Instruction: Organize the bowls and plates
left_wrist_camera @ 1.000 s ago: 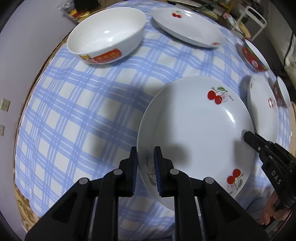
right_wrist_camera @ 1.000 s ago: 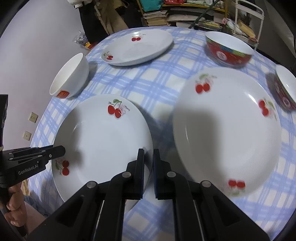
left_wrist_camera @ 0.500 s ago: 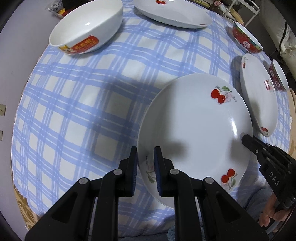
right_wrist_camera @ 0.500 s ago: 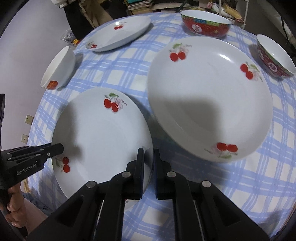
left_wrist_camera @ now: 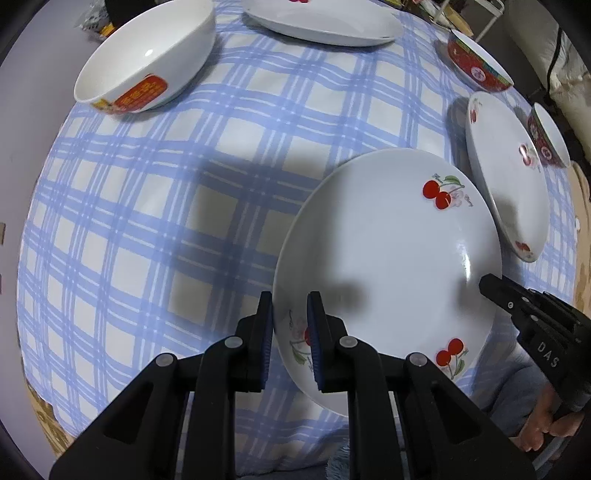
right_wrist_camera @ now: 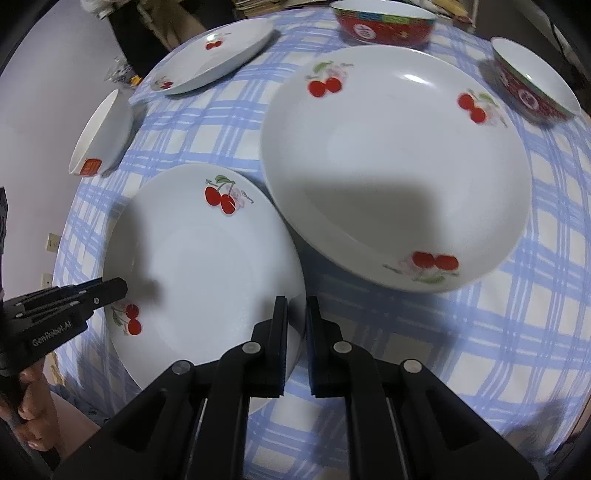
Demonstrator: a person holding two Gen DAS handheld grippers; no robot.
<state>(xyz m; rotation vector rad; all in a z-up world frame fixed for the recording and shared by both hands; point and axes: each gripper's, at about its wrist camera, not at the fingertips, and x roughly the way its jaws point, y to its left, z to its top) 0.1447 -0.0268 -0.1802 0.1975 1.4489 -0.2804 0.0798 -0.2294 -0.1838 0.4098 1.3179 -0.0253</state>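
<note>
Table (left_wrist_camera: 155, 206): a round top under a blue-and-white checked cloth, with crockery spread across it and nothing stacked so far.
Big plate (right_wrist_camera: 399, 162): the largest cherry-printed dish, lying flat on the cloth just beside the plate in hand, its near rim seeming to overlap that plate's far edge in the right-hand view.
Held plate (left_wrist_camera: 388, 266): a cherry-printed plate at the table's near edge, gripped on opposite rims and, judging by its tilt and the shadow under it, lifted clear of the cloth.
Far plate (left_wrist_camera: 321, 18): a third cherry plate, alone at the back of the table.
White bowl (left_wrist_camera: 147, 55): one with an orange sticker, well apart at the far left.
Red bowls: one (right_wrist_camera: 384, 22) at the far edge, another (right_wrist_camera: 535, 85) on the right, apart from each other.
Left tongs (left_wrist_camera: 290, 332): clamped on the held plate's left rim.
Right tongs (right_wrist_camera: 295, 328): clamped on the same plate's right rim.
Progress: early, by the look of it; the first plate is only now being carried, probably toward the big plate, with the far plate and all three bowls yet to be gathered.
</note>
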